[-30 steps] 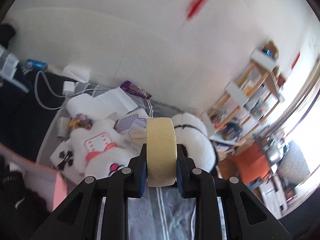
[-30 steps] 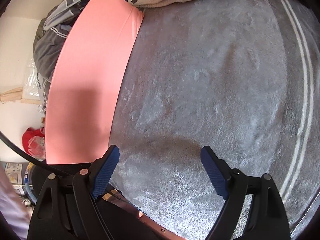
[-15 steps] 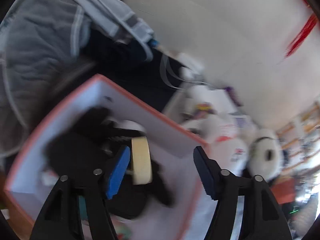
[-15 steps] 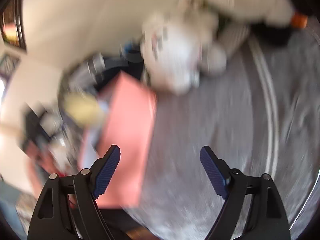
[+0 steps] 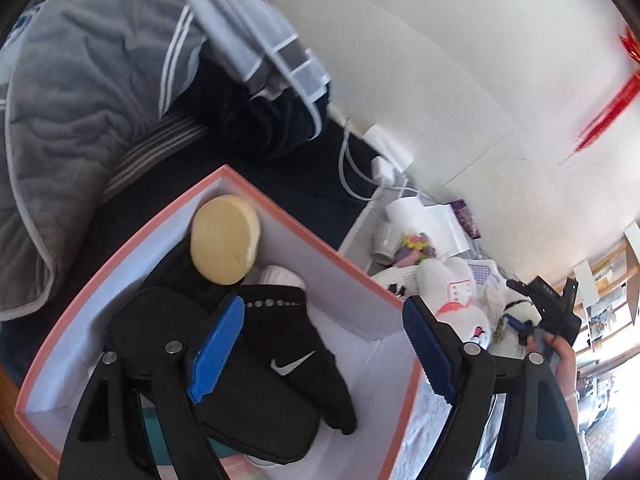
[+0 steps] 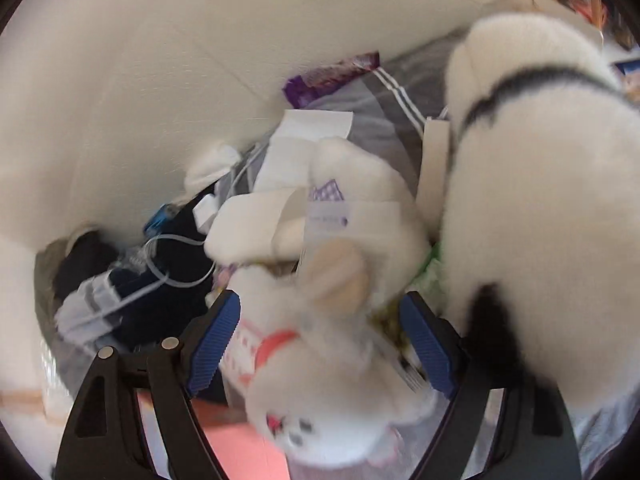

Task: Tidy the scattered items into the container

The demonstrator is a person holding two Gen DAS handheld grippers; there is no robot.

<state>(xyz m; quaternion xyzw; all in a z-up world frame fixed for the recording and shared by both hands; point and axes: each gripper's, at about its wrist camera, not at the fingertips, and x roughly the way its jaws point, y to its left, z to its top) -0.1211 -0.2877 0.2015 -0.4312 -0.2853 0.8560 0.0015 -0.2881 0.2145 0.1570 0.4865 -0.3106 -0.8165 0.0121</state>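
The pink-rimmed box (image 5: 320, 246) has a white inside. It holds a beige tape roll (image 5: 225, 239) in the far corner, a black glove (image 5: 296, 344) and a black pouch (image 5: 152, 320). My left gripper (image 5: 322, 312) hovers over the box, its jaws opening with nothing between them. My right gripper (image 6: 320, 300) stands open over a small white plush toy (image 6: 332, 360) with a pink collar; the toy lies between the jaws, blurred, and the pads do not press on it. That plush (image 5: 452, 292) shows beyond the box, with a hand holding the right gripper (image 5: 520, 326) there.
A big white plush with a black band (image 6: 540, 200) crowds the right side. Papers (image 6: 308, 136), a purple packet (image 6: 332, 76) and charger cables (image 5: 360, 176) lie along the wall. A grey blanket (image 5: 80, 92) and dark clothes (image 5: 256, 120) are heaped behind the box.
My left gripper swung from the toys to the box and let go of the tape roll, which now lies inside. My right gripper moved from the blanket up to the plush toys.
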